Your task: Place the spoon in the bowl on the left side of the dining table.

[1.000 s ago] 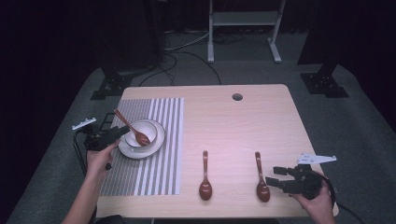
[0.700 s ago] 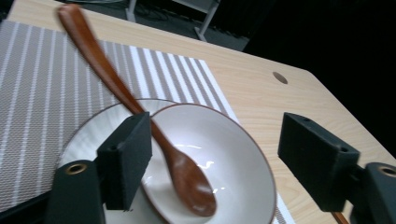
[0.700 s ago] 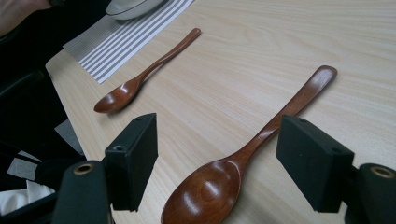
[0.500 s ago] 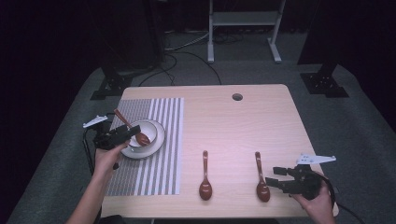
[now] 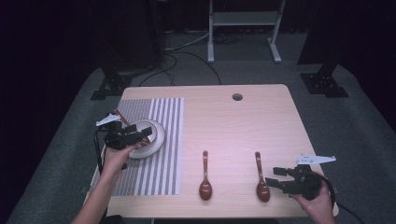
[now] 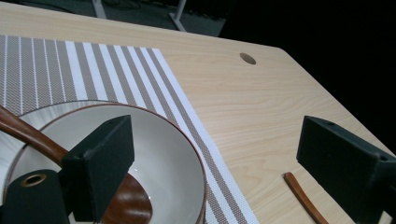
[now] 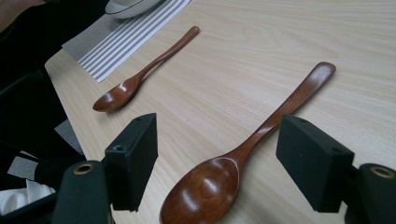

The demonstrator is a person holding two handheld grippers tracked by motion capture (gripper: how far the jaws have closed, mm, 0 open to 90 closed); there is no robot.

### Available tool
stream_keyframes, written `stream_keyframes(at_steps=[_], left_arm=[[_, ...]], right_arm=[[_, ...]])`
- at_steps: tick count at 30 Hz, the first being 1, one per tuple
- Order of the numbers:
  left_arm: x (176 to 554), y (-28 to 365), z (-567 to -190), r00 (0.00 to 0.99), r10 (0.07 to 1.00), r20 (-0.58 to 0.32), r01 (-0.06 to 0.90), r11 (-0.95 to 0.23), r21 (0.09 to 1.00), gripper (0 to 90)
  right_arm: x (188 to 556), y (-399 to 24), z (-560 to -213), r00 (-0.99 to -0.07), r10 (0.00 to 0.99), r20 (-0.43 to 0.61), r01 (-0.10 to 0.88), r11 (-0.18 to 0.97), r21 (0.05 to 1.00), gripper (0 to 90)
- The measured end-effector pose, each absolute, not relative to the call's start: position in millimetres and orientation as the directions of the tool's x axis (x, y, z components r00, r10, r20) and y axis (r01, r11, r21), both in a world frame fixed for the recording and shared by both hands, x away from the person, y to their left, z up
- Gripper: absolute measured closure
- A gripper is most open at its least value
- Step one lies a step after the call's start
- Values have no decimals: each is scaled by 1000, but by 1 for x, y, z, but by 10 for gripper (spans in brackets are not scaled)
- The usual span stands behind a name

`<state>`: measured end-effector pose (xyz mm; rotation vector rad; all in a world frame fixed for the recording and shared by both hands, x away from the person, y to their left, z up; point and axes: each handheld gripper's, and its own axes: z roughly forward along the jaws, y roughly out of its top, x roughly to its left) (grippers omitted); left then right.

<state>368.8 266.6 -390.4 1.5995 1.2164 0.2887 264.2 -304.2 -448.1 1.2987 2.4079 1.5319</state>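
A white bowl [image 5: 158, 135] with a brown rim sits on a plate on the striped placemat [image 5: 159, 163]. A brown wooden spoon [image 6: 126, 205] lies in the bowl, its handle [image 5: 120, 116] sticking out to the far left. My left gripper [image 5: 144, 136] hovers over the bowl, open, with one jaw above the spoon and the other past the rim. Two more wooden spoons lie on the bare table, the middle spoon [image 5: 205, 176] and the right spoon [image 5: 260, 179]. My right gripper [image 7: 219, 154] stands open with a jaw on each side of the right spoon [image 7: 233, 163], just above its bowl end.
The light wooden table [image 5: 233, 126] has a round cable hole [image 5: 237, 97] near its far edge. In the right gripper view the middle spoon [image 7: 140, 74] lies beyond, and the bowl [image 7: 126, 7] sits at the far left. Dark floor and stand legs surround the table.
My left gripper has moved to the right from the placemat's left edge to over the bowl. The right gripper and the two loose spoons have stayed put.
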Motion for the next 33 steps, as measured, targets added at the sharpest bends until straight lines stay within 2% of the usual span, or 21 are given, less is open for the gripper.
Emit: stream_keyframes(at_steps=[18, 33], left_arm=[[364, 232, -400, 510, 793, -334, 551, -3, 835, 89], [360, 213, -411, 541, 770, -338, 557, -27, 830, 89]], right_arm=[[264, -305, -449, -656, 641, 398, 633, 181, 753, 280], [264, -305, -449, -660, 641, 392, 629, 187, 754, 279]])
